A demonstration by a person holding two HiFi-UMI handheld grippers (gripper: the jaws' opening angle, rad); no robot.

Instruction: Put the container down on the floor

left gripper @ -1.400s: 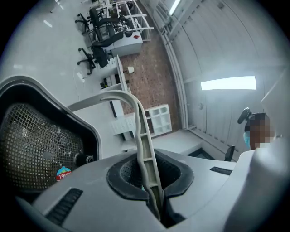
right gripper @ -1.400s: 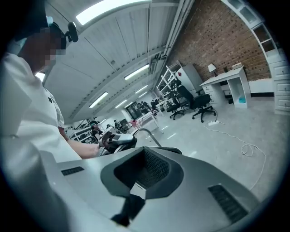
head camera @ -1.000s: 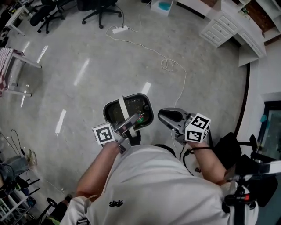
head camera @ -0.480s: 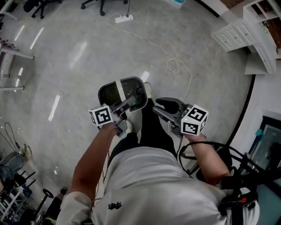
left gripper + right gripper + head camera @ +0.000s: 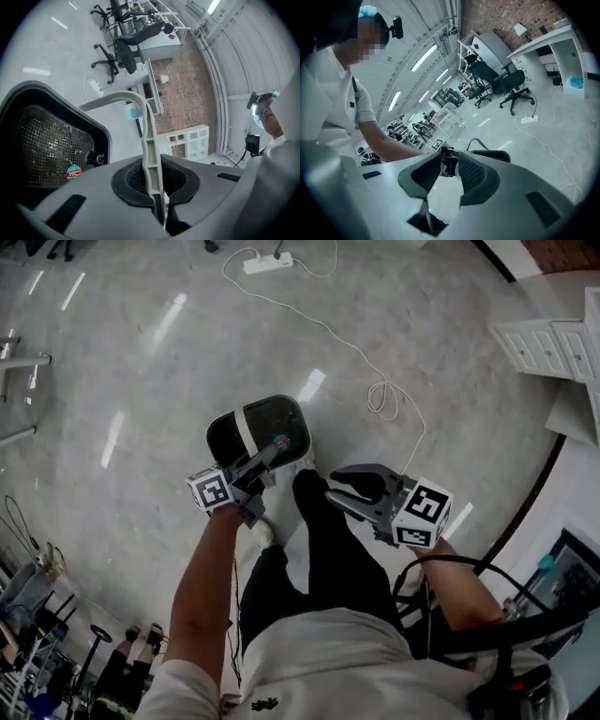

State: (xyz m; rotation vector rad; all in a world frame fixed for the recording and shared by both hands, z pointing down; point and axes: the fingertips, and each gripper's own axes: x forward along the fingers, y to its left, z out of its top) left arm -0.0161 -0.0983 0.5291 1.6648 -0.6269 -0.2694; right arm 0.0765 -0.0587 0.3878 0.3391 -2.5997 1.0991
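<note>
Left arm: bare forearm (image 5: 208, 568) runs from 6 o'clock up to the left gripper (image 5: 265, 460), wrist straight.
Left gripper: (image 5: 153, 185) clenched on the container's pale handle (image 5: 150, 136), which stands edge-on between the pads.
Container: dark and mesh-lined (image 5: 47, 140), at 12 o'clock of the left gripper in the head view (image 5: 225, 432), over the grey floor (image 5: 141, 371).
Right gripper: (image 5: 336, 488) at 3 o'clock of the left one, released, jaws apart with nothing between them (image 5: 443, 185).
Hard to make out: whether the container's base touches the floor; its contents behind the mesh.
</note>
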